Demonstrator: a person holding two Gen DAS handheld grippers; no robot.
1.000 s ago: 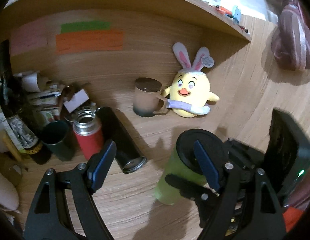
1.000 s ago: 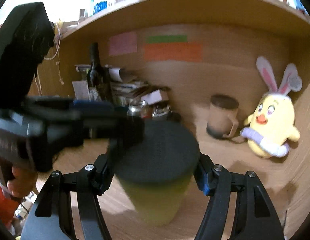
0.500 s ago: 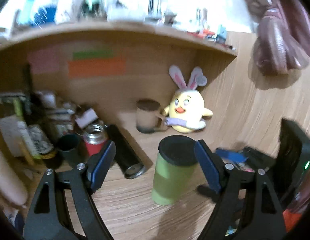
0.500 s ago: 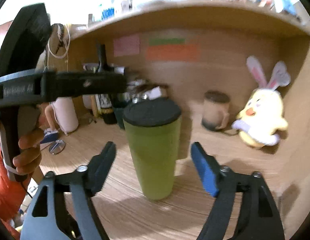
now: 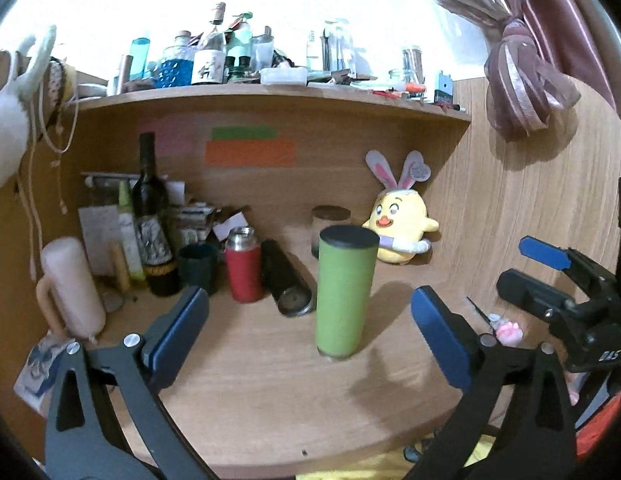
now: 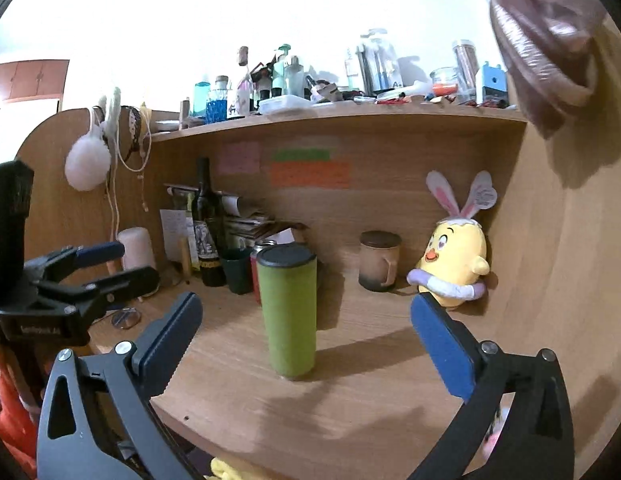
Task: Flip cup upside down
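Observation:
A tall green cup (image 5: 342, 296) with a black end on top stands alone on the wooden desk (image 5: 270, 396); it also shows in the right wrist view (image 6: 288, 312). My left gripper (image 5: 308, 320) is open and empty, held back in front of the cup. My right gripper (image 6: 304, 320) is open and empty too, also back from the cup. The right gripper shows at the right of the left view (image 5: 550, 280); the left gripper shows at the left of the right view (image 6: 70, 280).
Behind the cup are a red flask (image 5: 242, 266), a black tumbler lying down (image 5: 286, 284), a dark green cup (image 5: 198, 268), a wine bottle (image 5: 152, 216), a lidded mug (image 6: 378, 266) and a yellow chick plush (image 6: 454, 260). A cluttered shelf (image 5: 270, 94) runs overhead.
The right gripper let go of the green cup and opened. Both grippers pulled back and away from it. The cup now stands alone on the desk.

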